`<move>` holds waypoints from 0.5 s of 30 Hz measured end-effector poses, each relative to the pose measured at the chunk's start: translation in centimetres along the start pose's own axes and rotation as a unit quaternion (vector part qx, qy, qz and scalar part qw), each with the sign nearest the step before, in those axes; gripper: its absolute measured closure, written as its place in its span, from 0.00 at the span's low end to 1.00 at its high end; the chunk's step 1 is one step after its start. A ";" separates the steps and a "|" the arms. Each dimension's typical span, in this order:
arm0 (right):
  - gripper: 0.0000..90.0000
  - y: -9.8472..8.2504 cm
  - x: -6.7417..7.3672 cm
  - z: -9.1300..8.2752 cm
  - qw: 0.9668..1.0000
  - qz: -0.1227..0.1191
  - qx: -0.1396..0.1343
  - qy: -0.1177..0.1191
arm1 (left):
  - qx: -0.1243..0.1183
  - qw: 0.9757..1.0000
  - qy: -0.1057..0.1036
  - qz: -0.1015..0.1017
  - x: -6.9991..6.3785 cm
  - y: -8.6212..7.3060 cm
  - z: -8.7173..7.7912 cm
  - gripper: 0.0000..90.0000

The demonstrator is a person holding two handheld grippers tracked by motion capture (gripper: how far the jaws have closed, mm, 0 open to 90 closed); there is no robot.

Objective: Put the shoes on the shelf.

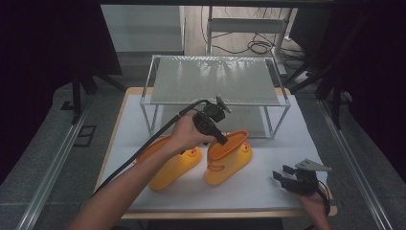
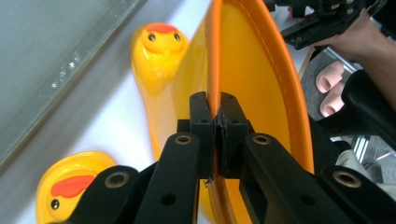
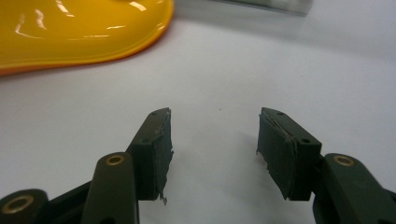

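Observation:
Two yellow rubber boots with duck faces stand on the white table (image 1: 139, 124). The left boot (image 1: 174, 167) lies low beside the right boot (image 1: 230, 163), which stands upright. My left gripper (image 1: 224, 141) reaches down to the right boot's top. Its jaws (image 2: 218, 109) are shut on the orange rim (image 2: 214, 56) of that boot, one pad inside and one outside. The duck-face toe (image 2: 161, 39) shows beyond them. My right gripper (image 1: 282, 173) rests at the table's front right, jaws open (image 3: 214, 140) over bare table, a yellow boot (image 3: 79, 28) ahead of it.
A metal-framed shelf (image 1: 215, 79) with a grey top stands at the back of the table, just behind the boots. The left gripper's cable (image 1: 143, 148) trails off to the front left. The table's front edge (image 1: 230, 214) runs near my right hand.

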State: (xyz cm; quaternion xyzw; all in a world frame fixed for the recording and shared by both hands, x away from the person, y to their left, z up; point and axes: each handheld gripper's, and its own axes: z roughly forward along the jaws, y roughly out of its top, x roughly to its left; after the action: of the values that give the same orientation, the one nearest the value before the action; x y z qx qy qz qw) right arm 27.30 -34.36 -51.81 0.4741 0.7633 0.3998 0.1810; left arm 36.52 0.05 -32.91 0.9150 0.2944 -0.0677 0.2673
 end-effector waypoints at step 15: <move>0.49 0.1 0.1 0.0 1.000 0.003 -0.002 -0.002 | -0.027 1.000 0.004 -0.001 0.2 -6.0 -4.7 0.97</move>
State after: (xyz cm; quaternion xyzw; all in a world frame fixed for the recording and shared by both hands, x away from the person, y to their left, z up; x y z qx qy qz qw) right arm 27.31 -34.29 -51.72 0.4769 0.7605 0.4011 0.1827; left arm 33.14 6.72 -31.67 0.9077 0.2980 -0.0561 0.2901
